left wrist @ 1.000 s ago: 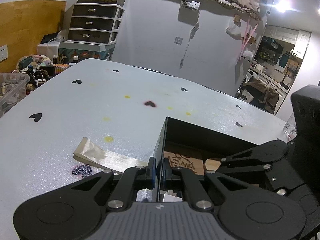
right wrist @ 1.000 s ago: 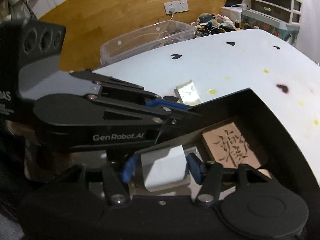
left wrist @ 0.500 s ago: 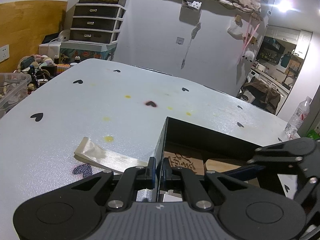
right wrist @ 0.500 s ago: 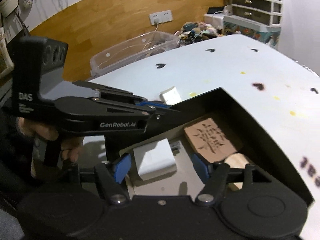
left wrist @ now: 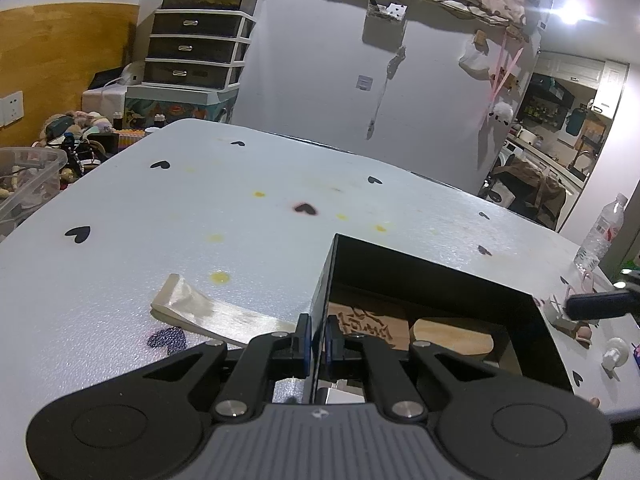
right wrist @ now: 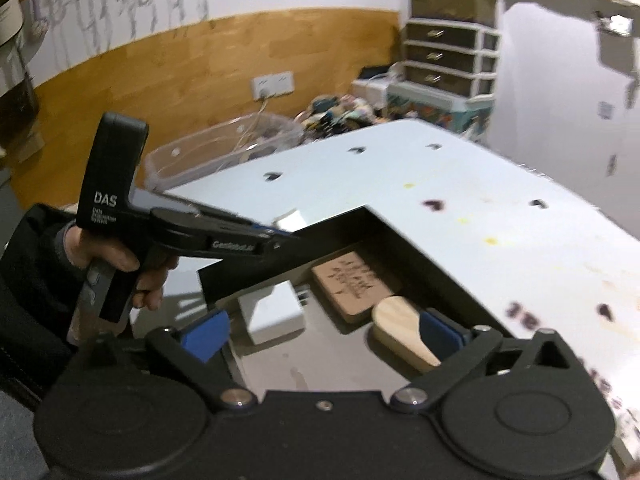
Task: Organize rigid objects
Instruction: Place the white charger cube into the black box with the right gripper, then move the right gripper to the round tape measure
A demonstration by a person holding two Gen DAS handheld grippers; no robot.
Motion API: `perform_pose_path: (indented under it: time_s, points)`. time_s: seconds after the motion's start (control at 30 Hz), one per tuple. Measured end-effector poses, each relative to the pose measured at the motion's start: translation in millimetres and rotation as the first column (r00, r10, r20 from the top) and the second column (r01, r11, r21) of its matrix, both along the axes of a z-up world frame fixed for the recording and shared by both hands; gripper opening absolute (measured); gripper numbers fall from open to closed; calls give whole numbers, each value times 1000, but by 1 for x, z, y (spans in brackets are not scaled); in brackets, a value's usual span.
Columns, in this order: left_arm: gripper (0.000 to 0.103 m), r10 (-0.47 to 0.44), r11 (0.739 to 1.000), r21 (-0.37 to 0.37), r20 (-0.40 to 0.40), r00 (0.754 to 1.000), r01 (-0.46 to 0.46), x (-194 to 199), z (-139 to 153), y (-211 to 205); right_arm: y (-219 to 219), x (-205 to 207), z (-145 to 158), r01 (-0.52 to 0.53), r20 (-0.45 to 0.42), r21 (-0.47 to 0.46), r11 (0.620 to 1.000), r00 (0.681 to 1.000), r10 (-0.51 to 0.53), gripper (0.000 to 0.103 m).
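Observation:
A black open box (left wrist: pixel 420 276) sits on the white table. My left gripper (left wrist: pixel 319 342) is shut on the box's left wall, a pad on each side; the right wrist view shows it (right wrist: pixel 276 240) clamped there, held by a hand (right wrist: pixel 116 256). Inside the box lie a white block (right wrist: pixel 274 314), a carved wooden tile (right wrist: pixel 354 280) and a pale wooden piece (right wrist: pixel 400 328). My right gripper (right wrist: pixel 322 334) hovers over the box's near side. Its jaws are opening wide, and the blue pads (right wrist: pixel 206 334) touch nothing. One of its dark fingers (left wrist: pixel 600 306) shows at the right edge.
A cream strip (left wrist: pixel 192 308) lies on the table left of the box. A water bottle (left wrist: pixel 600 236) and small bits (left wrist: pixel 614 354) stand at the table's right edge. A clear plastic bin (right wrist: pixel 224 152) and a drawer unit (left wrist: pixel 196 52) are beyond the table.
My right gripper let go of the white block, spread its jaws wide and drew back and up from the box. The block now rests inside. My left gripper kept its grip, unmoved.

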State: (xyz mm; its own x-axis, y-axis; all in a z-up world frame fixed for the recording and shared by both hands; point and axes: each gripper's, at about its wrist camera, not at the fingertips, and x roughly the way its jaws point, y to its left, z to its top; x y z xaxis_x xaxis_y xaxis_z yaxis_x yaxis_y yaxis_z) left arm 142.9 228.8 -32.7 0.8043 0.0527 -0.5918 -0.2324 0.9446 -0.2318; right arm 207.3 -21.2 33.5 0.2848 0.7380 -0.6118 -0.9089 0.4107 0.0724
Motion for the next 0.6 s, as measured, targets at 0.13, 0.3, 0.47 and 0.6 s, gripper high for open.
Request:
perform_pose_path:
  time_s: [0.13, 0.3, 0.47, 0.6]
  points:
    - [6, 8, 1000, 7, 0, 1000, -8, -1, 0, -2, -28, -4, 0, 104, 39, 26, 994, 994, -104, 103]
    - [6, 13, 1000, 12, 0, 1000, -13, -1, 1, -3, -57, -5, -10, 249, 38, 38, 968, 967, -250, 103]
    - [6, 17, 1000, 14, 0, 1000, -17, -1, 0, -4, -84, -9, -25, 380, 45, 57, 923, 923, -382, 103]
    - [6, 18, 1000, 15, 0, 1000, -18, -1, 0, -4, -101, -11, -37, 480, 30, 56, 875, 875, -482, 103]
